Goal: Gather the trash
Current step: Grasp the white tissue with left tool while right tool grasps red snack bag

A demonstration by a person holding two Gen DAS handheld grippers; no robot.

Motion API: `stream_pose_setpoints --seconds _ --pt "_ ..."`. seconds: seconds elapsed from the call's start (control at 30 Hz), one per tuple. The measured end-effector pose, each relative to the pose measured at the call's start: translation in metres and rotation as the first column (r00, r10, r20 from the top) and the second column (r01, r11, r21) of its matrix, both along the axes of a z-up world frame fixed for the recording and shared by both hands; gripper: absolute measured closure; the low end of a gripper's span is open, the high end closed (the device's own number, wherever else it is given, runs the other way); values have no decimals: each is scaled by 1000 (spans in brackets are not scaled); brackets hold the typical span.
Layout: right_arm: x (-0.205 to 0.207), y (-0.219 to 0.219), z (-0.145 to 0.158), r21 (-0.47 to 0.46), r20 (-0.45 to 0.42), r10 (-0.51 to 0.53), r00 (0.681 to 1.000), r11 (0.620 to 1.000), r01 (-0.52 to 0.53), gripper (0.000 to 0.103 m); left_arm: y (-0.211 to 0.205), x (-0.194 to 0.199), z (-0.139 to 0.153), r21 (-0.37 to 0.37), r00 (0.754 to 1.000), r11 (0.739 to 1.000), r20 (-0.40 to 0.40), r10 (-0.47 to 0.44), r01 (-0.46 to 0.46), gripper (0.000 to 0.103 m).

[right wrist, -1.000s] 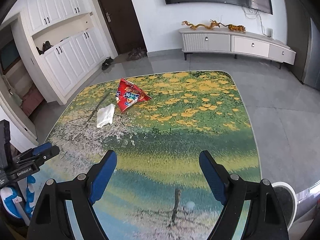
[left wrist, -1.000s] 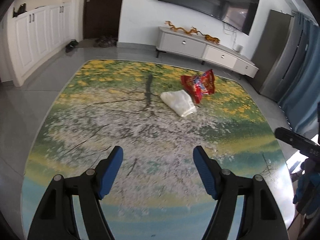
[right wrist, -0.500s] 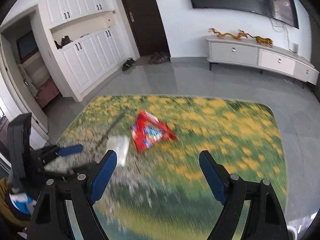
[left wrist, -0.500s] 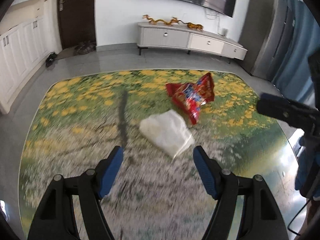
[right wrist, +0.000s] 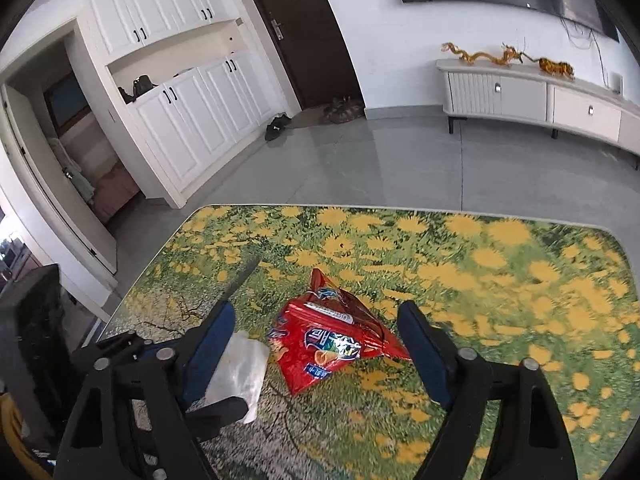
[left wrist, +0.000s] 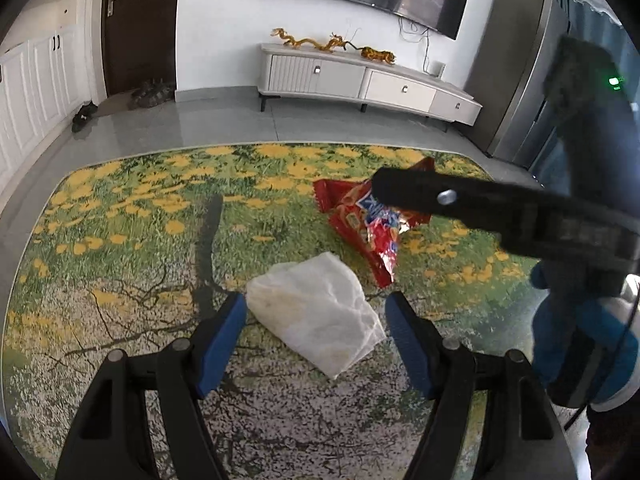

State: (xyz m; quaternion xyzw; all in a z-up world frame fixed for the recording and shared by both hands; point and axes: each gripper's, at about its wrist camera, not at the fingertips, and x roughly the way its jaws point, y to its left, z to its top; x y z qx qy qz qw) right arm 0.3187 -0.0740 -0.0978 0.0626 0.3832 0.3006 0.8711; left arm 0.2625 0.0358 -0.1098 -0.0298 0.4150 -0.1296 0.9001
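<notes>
A crumpled white tissue lies on the flower-print table. My left gripper is open, its blue fingers on either side of the tissue's near part, just above it. A red snack bag lies just beyond the tissue. In the right wrist view the red snack bag sits between the open fingers of my right gripper, with the tissue to its left. The right gripper's finger crosses over the bag in the left wrist view.
The table's far edge drops to a grey tiled floor. A white TV cabinet stands by the far wall, white cupboards and a dark door to the left. My left gripper's body shows at lower left.
Both grippers have moved forward across the table. The tissue now lies between the left fingers and the snack bag between the right fingers. Both stayed open.
</notes>
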Motion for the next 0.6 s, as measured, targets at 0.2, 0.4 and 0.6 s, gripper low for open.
stream_pose_setpoints --seconds 0.2,0.4,0.6 --pt "5 -6 -12 25 -31 -9 999 1000 10 44 -9 3 -6 36 999 999 -21 -29 30 50" --pt "1 -8 -11 13 -22 -11 1000 1000 11 53 -6 3 -7 10 999 1000 -23 -27 27 71" --pt "-13 -20 -6 50 -26 -39 999 998 40 77 1 3 -7 -19 999 1000 -33 -9 8 90"
